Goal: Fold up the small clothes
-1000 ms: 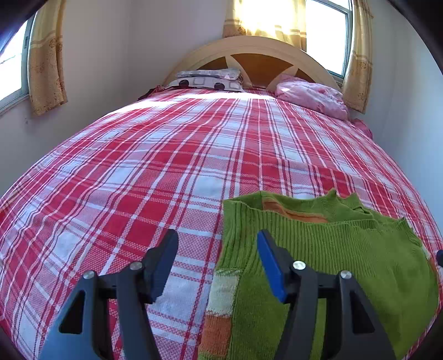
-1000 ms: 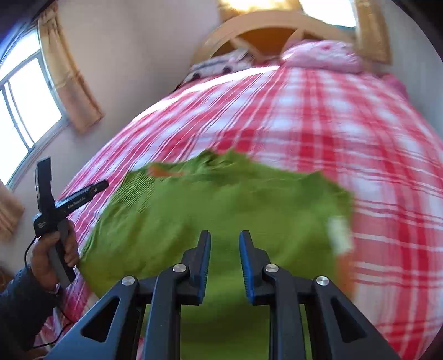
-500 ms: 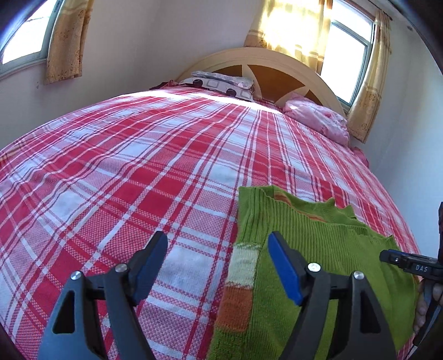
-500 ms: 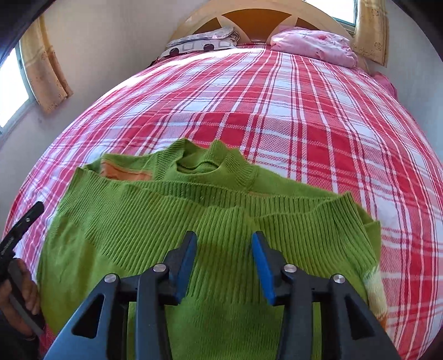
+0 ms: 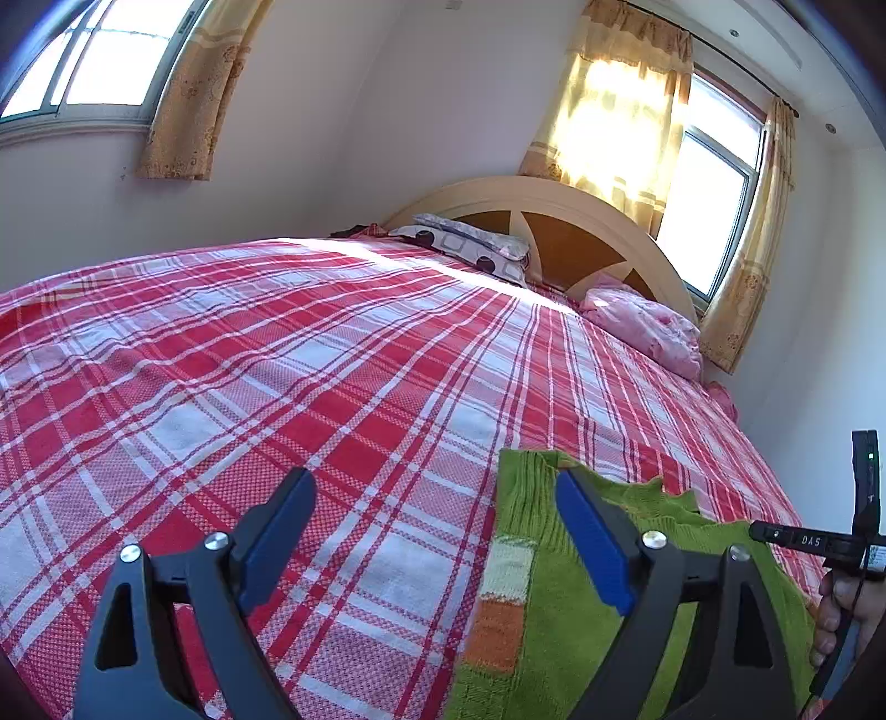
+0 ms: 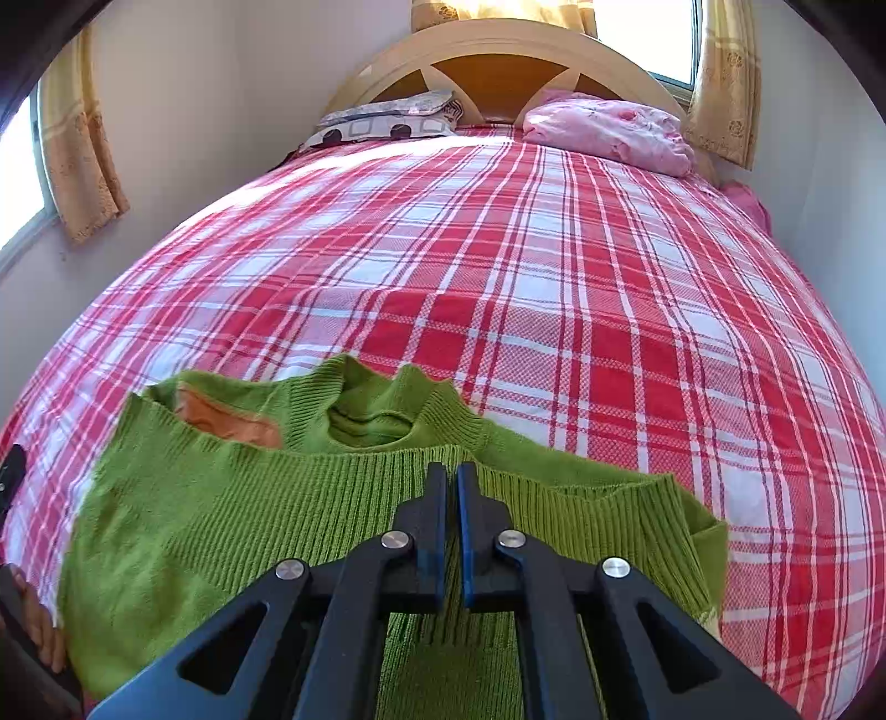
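With the right gripper (image 6: pixel 449 498) jaws closed empty above the green sweater's (image 6: pixel 232 515) folded hem and the left gripper (image 5: pixel 437 531) jaws just opened wide astride its side edge, closing too shallow risks pinching one layer only.

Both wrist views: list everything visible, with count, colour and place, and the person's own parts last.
sweater: one, green with orange and cream patches, folded on the bed's near edge.
bedspread: one, red and white plaid, covering the bed.
headboard: one, cream and brown, far end.
patterned pillow: one, white-grey, by the headboard.
pink bundle: one, beside that pillow.
curtains: yellow, at the windows.
left tool: black with blue pads, open over the sweater's edge; jaws just opening.
right tool: shut, above the sweater.
hand: holding the right tool's handle.
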`<control>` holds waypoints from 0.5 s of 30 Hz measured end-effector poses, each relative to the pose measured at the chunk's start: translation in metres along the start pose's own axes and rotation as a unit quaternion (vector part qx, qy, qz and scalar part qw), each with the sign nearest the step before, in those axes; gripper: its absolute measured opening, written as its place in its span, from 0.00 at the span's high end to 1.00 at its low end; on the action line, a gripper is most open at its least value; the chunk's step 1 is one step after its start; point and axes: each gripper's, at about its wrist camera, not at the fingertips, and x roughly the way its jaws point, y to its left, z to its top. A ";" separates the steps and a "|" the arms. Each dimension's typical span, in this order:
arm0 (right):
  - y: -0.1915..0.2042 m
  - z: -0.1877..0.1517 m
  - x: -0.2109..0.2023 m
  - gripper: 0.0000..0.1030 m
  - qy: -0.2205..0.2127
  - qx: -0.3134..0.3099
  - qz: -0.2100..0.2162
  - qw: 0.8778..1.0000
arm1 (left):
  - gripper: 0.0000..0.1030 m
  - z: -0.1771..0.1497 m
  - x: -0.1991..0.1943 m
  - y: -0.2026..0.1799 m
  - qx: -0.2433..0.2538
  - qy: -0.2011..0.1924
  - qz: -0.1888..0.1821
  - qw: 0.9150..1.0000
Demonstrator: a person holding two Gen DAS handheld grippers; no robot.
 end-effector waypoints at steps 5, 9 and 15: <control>-0.004 -0.015 0.036 0.96 0.066 -0.003 -0.008 0.998 | 0.05 -0.003 0.000 -0.013 0.040 -0.010 0.010 0.999; -0.012 -0.021 0.008 0.73 0.047 -0.008 -0.008 0.999 | 0.05 -0.004 0.004 -0.015 0.049 0.000 0.009 0.999; -0.072 -0.073 -0.085 0.70 0.003 0.030 0.006 1.000 | 0.05 -0.003 -0.006 -0.003 0.016 -0.017 0.016 1.000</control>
